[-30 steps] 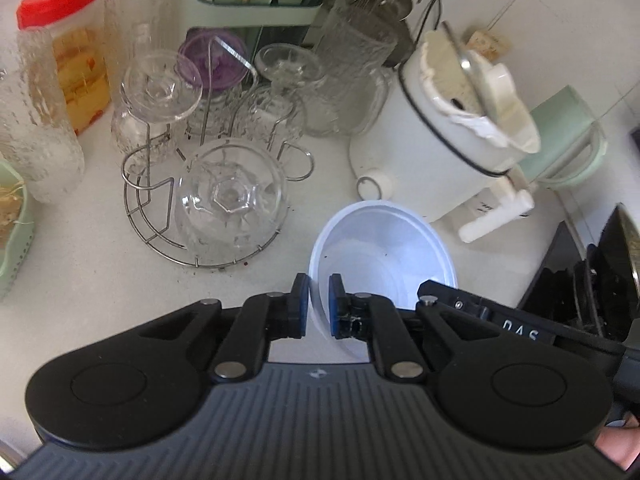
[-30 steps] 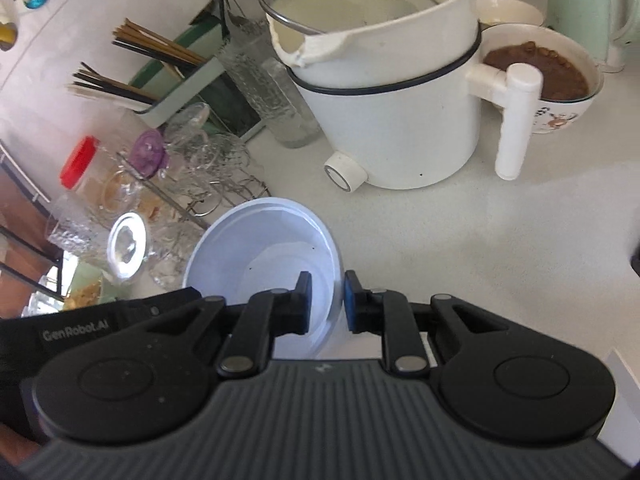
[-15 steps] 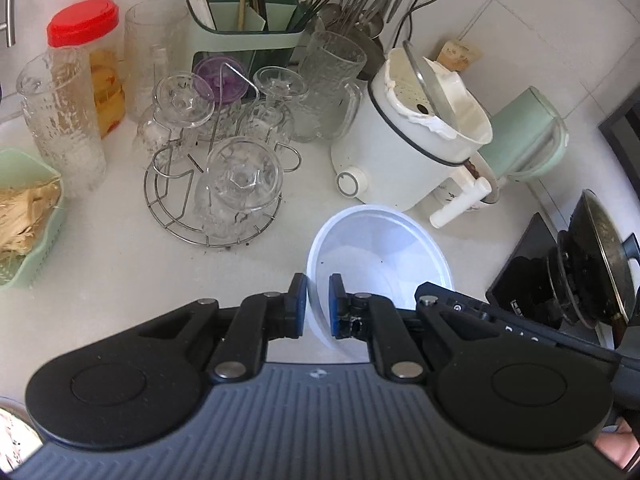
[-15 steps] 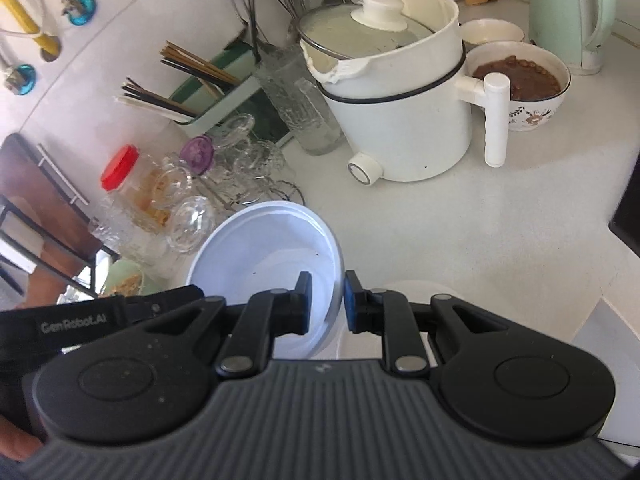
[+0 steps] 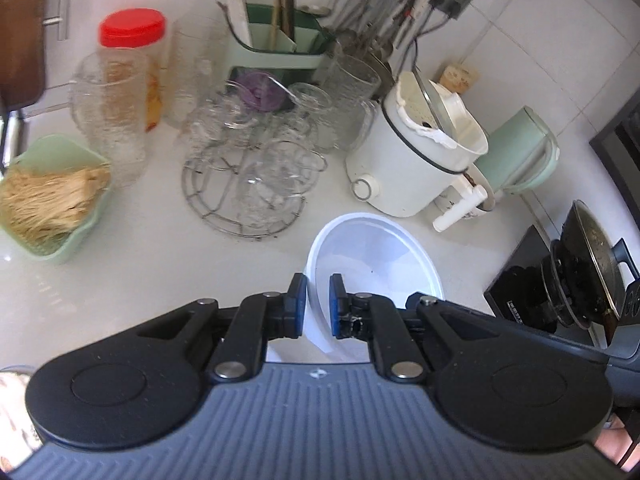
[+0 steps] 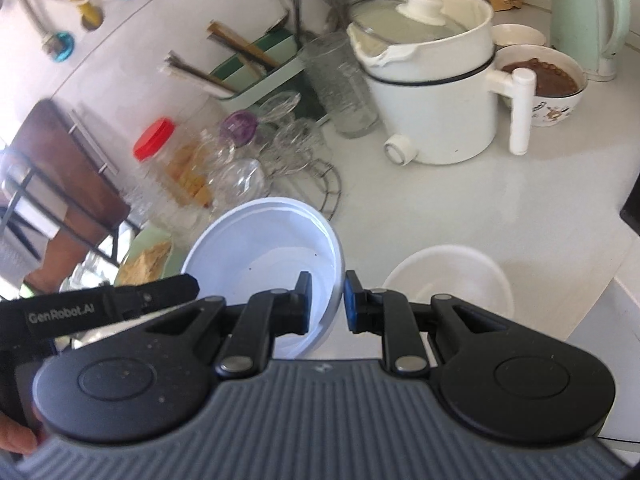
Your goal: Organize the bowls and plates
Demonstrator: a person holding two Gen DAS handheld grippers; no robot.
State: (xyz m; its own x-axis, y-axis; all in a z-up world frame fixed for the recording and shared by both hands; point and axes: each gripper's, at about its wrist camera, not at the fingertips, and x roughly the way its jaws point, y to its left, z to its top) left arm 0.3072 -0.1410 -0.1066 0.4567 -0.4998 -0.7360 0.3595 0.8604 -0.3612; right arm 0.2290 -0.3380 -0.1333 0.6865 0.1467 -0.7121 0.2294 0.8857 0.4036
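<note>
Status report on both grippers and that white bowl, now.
Left gripper and right gripper each shut on the white bowl's rim, opposite sides. Bowl held above the counter. Second white bowl sits below right; glass rack close ahead.

Both tools have lifted the white bowl (image 5: 376,256) higher above the counter (image 5: 140,280).

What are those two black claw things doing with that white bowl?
A person is tidying up dishes. The left hand-held gripper and the right hand-held gripper each pinch an opposite edge of the pale white plastic bowl, holding it above the white counter. A second round white bowl sits on the counter just below, beside the right one.
</note>
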